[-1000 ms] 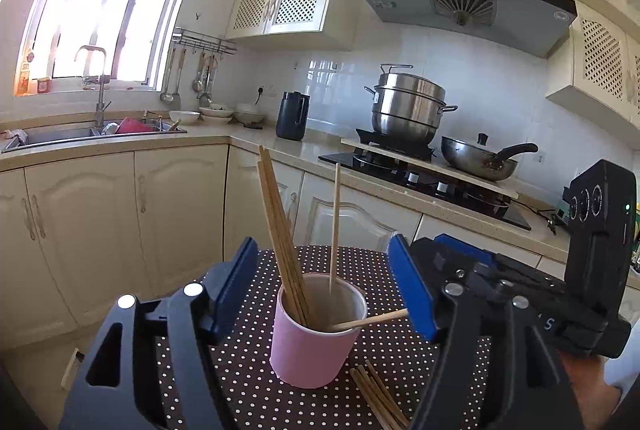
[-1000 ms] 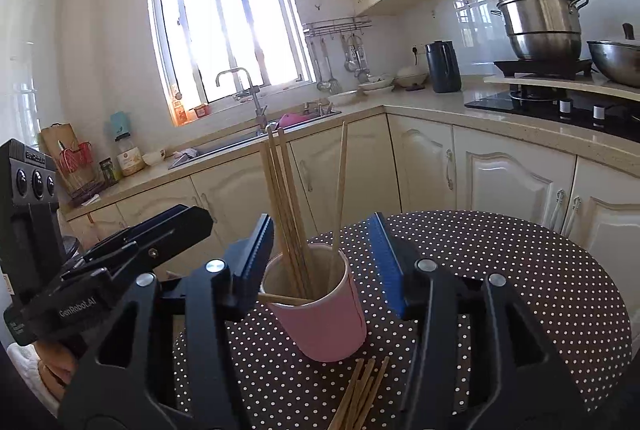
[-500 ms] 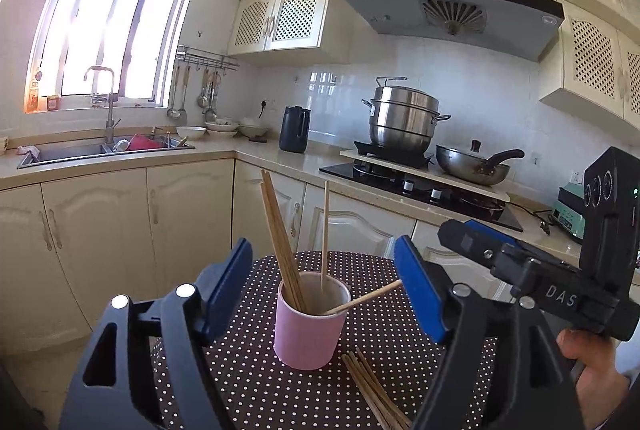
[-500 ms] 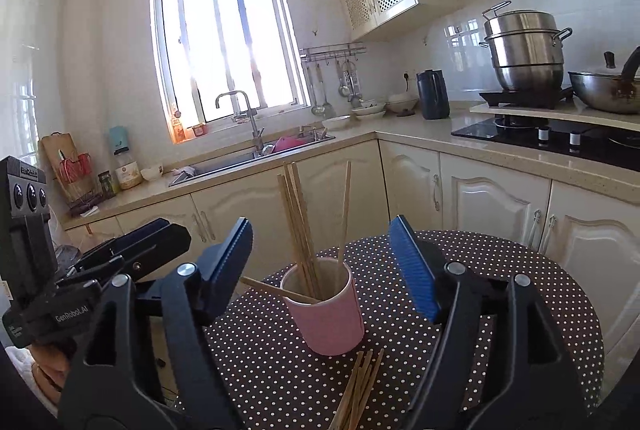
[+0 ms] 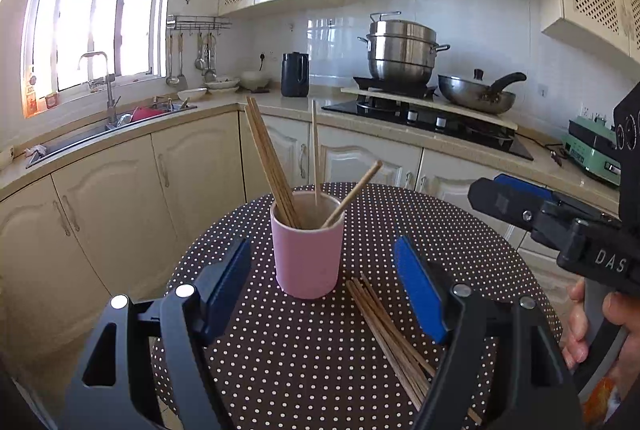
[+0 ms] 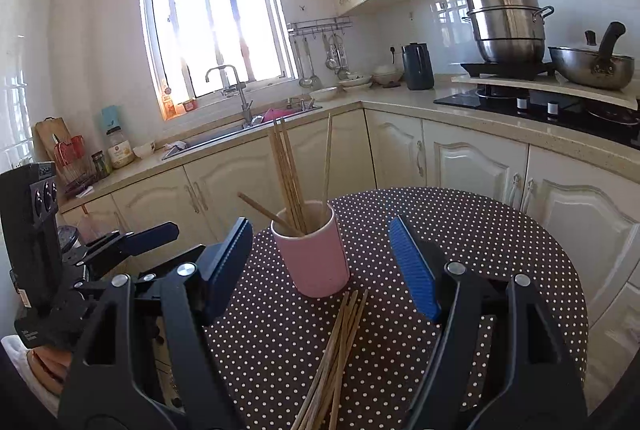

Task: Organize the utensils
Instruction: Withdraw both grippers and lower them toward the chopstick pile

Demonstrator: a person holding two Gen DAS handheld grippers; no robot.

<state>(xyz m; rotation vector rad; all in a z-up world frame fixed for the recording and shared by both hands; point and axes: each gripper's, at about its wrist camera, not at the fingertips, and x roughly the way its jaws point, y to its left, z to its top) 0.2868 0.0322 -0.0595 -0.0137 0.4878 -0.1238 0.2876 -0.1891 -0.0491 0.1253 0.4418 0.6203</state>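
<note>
Here I hold both the left tool (image 5: 322, 288) and right tool (image 6: 320, 266) released, empty, before the pink cup (image 5: 307, 250) of chopsticks (image 5: 272, 165) on the dotted worktop (image 5: 280, 350).

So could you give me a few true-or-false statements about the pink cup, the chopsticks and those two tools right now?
1. The pink cup stands upright on the dotted table. True.
2. Every chopstick is already in the cup. False: a loose bundle of chopsticks lies on the table beside it.
3. The left tool is clamped around the cup. False: its jaws stand open, clear of the cup.
4. The right tool holds nothing. True: its jaws are open, having just been widening.
5. One chopstick in the cup leans sharply to the side. True.
</note>
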